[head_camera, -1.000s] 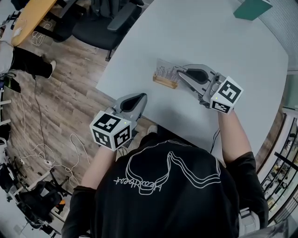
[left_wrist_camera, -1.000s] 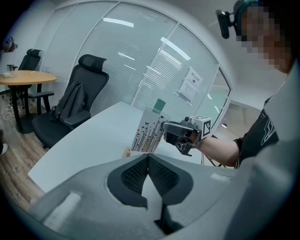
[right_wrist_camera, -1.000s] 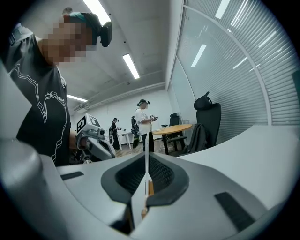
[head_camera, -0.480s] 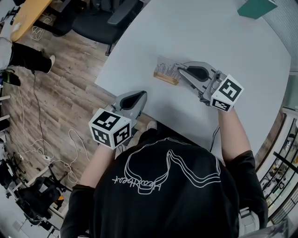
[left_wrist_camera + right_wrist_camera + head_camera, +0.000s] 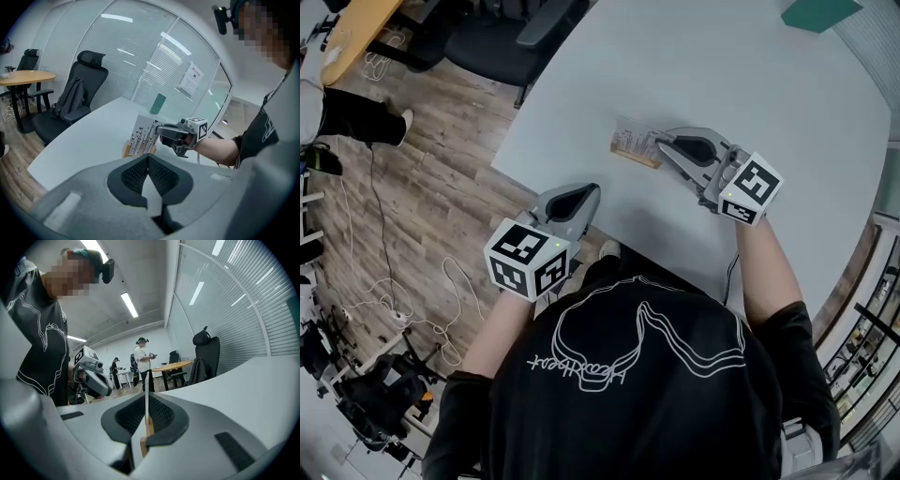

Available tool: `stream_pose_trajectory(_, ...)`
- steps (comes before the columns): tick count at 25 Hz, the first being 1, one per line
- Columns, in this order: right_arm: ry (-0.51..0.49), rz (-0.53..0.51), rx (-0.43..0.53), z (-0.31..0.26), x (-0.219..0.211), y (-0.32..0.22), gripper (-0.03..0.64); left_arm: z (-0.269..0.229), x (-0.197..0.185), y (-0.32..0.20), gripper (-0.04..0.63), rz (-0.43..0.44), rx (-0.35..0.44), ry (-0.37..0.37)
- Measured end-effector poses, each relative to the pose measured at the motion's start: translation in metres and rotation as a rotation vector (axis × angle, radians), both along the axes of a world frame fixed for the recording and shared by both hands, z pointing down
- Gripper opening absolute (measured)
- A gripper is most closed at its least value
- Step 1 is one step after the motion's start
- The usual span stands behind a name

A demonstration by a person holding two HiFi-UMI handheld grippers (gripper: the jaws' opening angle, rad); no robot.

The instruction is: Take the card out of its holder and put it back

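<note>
One card (image 5: pixel 630 134), one wooden holder (image 5: pixel 635 157), two grippers. The right gripper (image 5: pixel 662 144) is pinching the card, jaws closed on its edge. The card is standing upright, its bottom edge down at the holder on the white table (image 5: pixel 750 75). The left gripper (image 5: pixel 585 191) is hovering by the table's near edge, jaws pressed together, holding nothing.
</note>
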State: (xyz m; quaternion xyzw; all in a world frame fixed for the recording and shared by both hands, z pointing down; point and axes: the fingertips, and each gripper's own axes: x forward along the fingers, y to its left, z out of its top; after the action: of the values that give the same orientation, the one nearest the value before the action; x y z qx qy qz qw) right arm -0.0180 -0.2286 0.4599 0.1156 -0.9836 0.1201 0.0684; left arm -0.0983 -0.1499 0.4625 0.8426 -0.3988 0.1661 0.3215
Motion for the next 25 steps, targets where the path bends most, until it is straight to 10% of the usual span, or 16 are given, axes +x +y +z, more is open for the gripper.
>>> stream_pose_trajectory(14, 0.027, 0.026, -0.012, 0.019, -0.001, 0.001, 0.036, 0.010, -0.002, 0.001, 0.014, 0.016, -0.014, -0.014)
stream_pose_trajectory(25, -0.060, 0.176, -0.072, -0.002, 0.016, -0.004, 0.244, -0.005, -0.009, 0.015, 0.014, 0.027, 0.026, -0.002)
